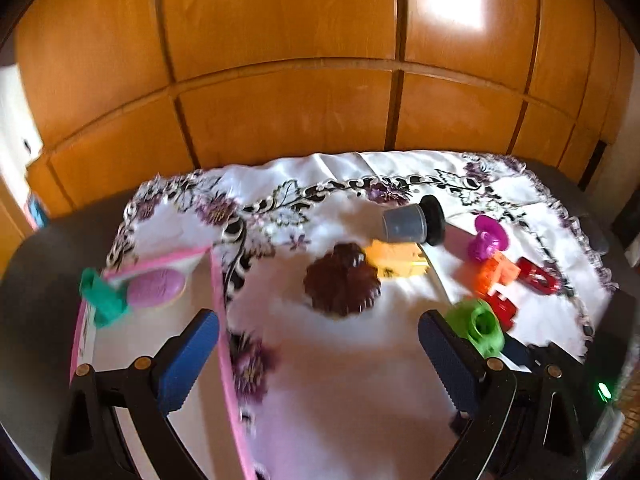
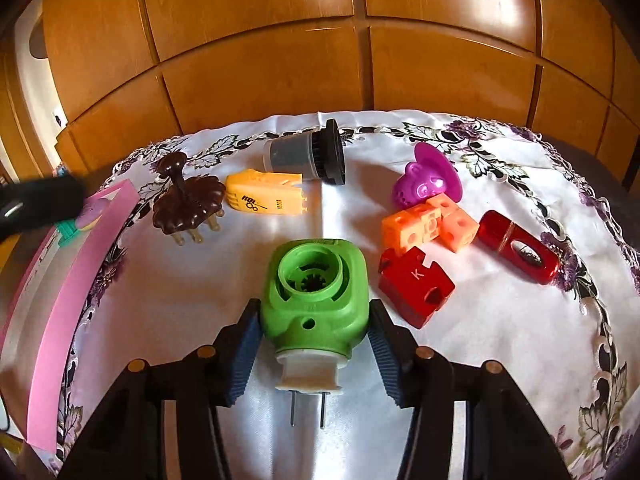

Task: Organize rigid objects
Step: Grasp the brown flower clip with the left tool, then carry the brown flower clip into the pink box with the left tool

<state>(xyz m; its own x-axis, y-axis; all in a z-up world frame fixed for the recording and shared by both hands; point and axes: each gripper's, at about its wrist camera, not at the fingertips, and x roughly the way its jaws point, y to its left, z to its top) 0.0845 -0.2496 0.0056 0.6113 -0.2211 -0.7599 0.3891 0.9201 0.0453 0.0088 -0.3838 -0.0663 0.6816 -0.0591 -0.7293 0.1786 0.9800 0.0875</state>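
Two blue pads of your right gripper pinch the green plug adapter. Your left gripper hangs spread wide, nothing between its jaws, the brown plug just ahead.

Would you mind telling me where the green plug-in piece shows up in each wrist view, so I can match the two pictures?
Left wrist view: the green plug-in piece sits low right, just beyond the left gripper's right-hand finger.
Right wrist view: the same piece is at centre, between the right gripper's pads.
Shared landmark: the red K block lies right beside it in both.
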